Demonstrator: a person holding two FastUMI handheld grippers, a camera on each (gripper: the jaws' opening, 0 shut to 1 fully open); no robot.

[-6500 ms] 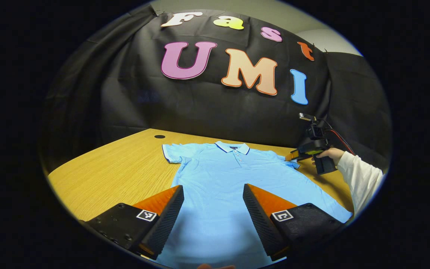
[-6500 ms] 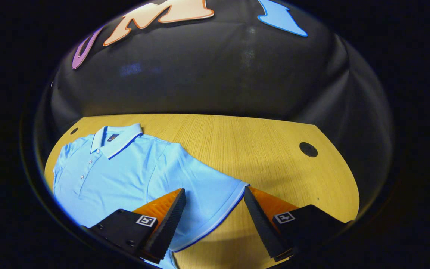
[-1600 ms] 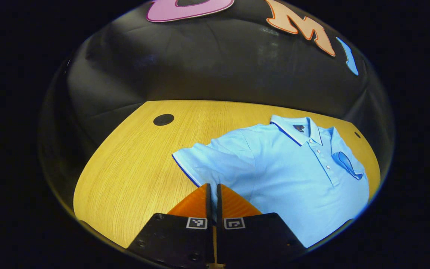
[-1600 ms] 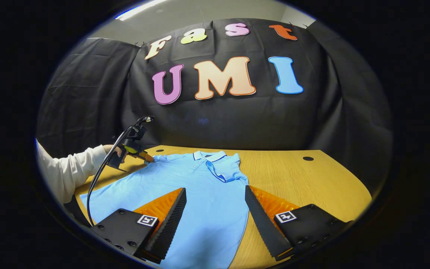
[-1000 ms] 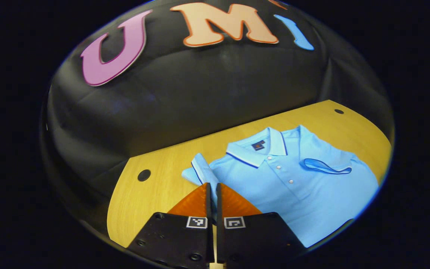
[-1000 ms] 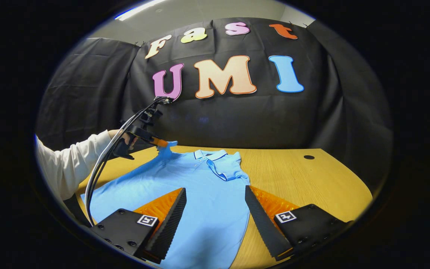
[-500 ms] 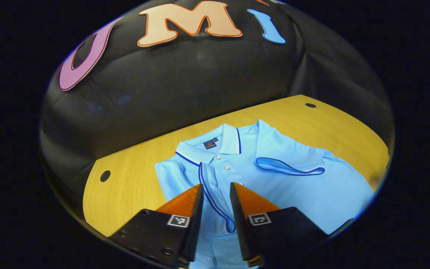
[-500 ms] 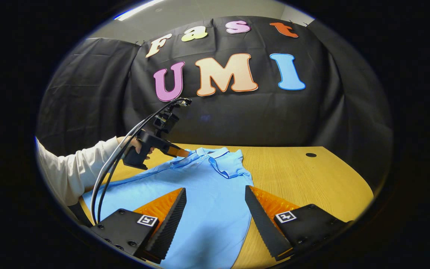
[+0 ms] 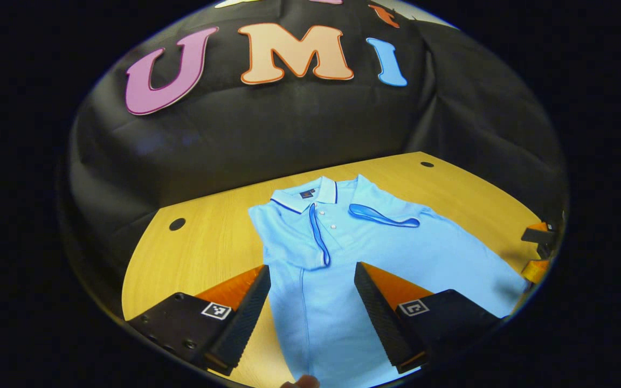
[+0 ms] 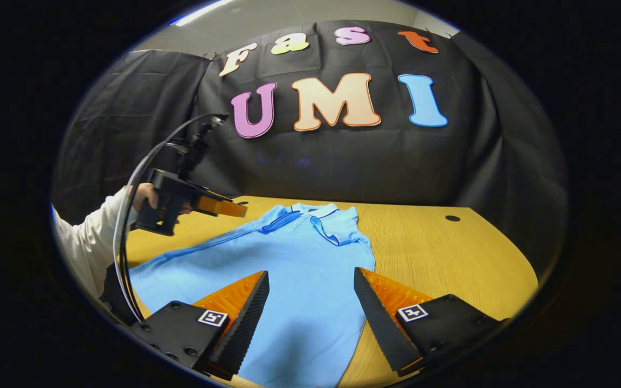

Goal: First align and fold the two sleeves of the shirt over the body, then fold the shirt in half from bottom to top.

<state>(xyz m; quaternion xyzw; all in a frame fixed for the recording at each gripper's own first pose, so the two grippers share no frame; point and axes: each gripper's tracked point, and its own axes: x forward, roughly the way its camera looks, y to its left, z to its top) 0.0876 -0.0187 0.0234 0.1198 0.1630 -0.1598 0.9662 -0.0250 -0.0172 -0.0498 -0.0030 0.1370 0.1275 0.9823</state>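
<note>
Shirt (image 9: 353,253) collar label (image 9: 305,194) unreadable; both sleeves folded.

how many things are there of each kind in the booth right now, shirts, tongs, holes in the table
shirt: 1
tongs: 2, left tongs and right tongs, both open
holes in the table: 2, one and another
total: 5

Wooden table (image 9: 213,237), dark round holes (image 9: 177,223), black cloth wall (image 10: 343,161).
</note>
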